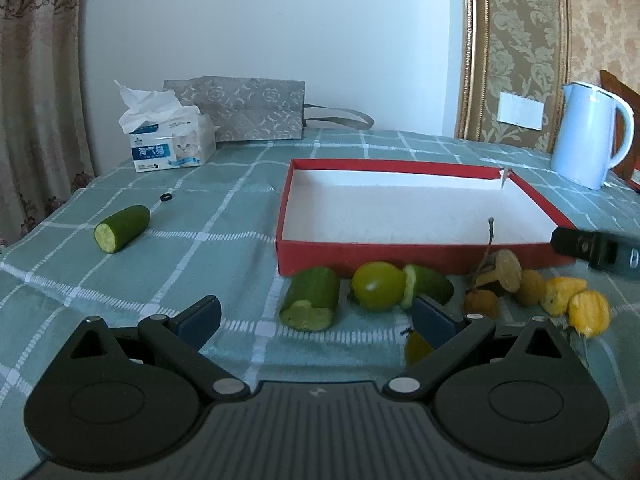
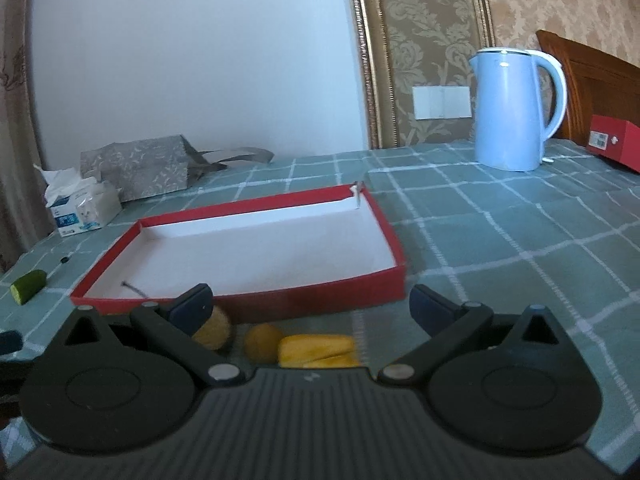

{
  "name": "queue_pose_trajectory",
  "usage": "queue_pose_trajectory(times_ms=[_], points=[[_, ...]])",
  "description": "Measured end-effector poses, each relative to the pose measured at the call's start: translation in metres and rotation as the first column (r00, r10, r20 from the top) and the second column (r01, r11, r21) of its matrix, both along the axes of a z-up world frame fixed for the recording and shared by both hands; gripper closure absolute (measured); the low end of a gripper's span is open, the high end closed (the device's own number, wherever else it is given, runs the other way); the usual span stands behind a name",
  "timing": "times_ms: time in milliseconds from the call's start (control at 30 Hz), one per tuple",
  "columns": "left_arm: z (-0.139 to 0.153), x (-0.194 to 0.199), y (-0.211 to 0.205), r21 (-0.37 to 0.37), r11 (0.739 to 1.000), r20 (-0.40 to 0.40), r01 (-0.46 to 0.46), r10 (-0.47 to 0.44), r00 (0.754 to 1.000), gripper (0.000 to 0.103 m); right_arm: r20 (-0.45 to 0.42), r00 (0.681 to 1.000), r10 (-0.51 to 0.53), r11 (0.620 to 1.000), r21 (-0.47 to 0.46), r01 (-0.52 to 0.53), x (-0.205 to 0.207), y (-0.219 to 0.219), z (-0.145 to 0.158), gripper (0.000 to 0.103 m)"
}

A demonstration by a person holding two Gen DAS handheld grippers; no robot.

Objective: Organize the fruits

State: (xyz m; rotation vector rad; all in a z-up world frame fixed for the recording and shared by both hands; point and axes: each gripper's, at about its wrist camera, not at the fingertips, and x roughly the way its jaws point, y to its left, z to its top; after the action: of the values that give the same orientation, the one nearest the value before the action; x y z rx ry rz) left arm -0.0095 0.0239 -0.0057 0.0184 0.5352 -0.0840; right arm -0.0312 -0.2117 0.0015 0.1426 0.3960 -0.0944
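A shallow red box (image 1: 420,258) with a white inside lies on the checked cloth, nothing in it. Along its near wall sit a cucumber chunk (image 1: 311,298), a green round fruit (image 1: 378,286), another cucumber piece (image 1: 430,288), brown longans (image 1: 482,302) on a twig and yellow pineapple pieces (image 1: 576,306). One more cucumber piece (image 1: 122,227) lies apart at the left. My left gripper (image 1: 316,318) is open just short of the cucumber chunk. My right gripper (image 2: 310,308) is open above the pineapple pieces (image 2: 318,350) and a longan (image 2: 262,342); its tip shows in the left wrist view (image 1: 592,246).
A pale blue kettle (image 2: 516,110) stands at the back right, with a red box (image 2: 616,144) beyond it. A tissue pack (image 1: 170,142) and a grey patterned bag (image 1: 244,108) sit at the back left. A small black ring (image 1: 166,197) lies near the lone cucumber.
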Motion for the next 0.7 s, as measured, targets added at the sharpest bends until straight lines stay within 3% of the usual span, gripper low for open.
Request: queue_pose_trajectory(times_ms=[367, 567, 700], points=[[-0.008, -0.011, 0.012, 0.003, 0.997, -0.001, 0.072, -0.072, 0.997, 0.001, -0.030, 0.999, -0.032, 0.998, 0.045, 0.033, 0.009, -0.022, -0.007, 0.000], [-0.006, 0.007, 0.013, 0.072, 0.997, -0.022, -0.020, 0.022, 1.000, 0.001, -0.038, 0.999, -0.015, 0.999, 0.049, 0.017, 0.011, -0.020, -0.009, 0.000], [-0.007, 0.022, 0.010, 0.087, 0.996, -0.051, -0.028, 0.032, 0.998, 0.001, -0.049, 0.999, -0.001, 0.998, 0.055, 0.004, 0.012, -0.019, -0.009, 0.000]])
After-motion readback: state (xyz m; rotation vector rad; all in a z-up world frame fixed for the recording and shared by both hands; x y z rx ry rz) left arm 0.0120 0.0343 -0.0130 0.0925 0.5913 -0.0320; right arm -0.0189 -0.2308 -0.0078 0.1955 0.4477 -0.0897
